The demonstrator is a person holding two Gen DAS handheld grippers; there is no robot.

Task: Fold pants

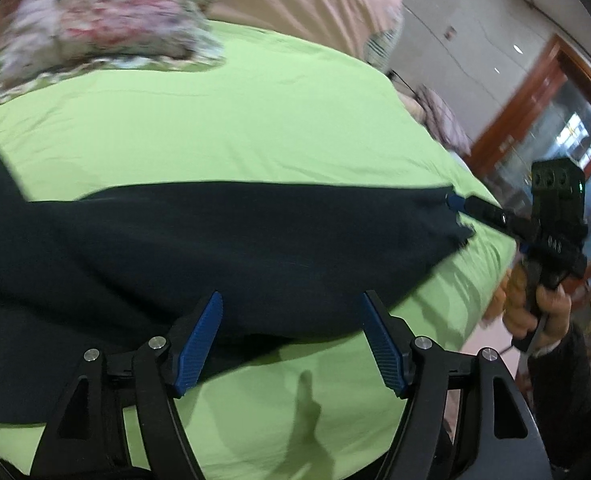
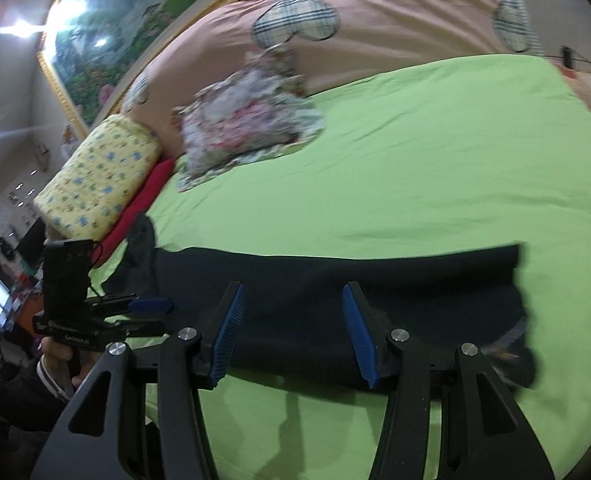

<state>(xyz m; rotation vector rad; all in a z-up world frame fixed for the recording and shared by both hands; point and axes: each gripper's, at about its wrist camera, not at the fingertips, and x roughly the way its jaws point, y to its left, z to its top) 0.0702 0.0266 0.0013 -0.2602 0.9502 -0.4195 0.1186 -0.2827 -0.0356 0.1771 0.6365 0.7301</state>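
Dark navy pants (image 1: pixel 215 248) lie stretched in a long band across the green bed sheet (image 1: pixel 235 120). They also show in the right wrist view (image 2: pixel 355 292). My left gripper (image 1: pixel 291 300) is open, its blue fingers (image 1: pixel 199 344) just above the pants' near edge, holding nothing. My right gripper (image 2: pixel 291 292) is open over the pants' near edge and empty. In the left wrist view the right gripper (image 1: pixel 455 202) reaches the pants' right end. In the right wrist view the left gripper (image 2: pixel 151 305) sits near the pants' left end.
A floral cloth pile (image 2: pixel 247 128) lies on the sheet (image 2: pixel 415 160) farther back. A pink quilt (image 2: pixel 395 20) runs behind it. A yellow pillow (image 2: pixel 103 176) on a red cushion (image 2: pixel 143 200) is at the left. A wooden glass door (image 1: pixel 555 128) stands right of the bed.
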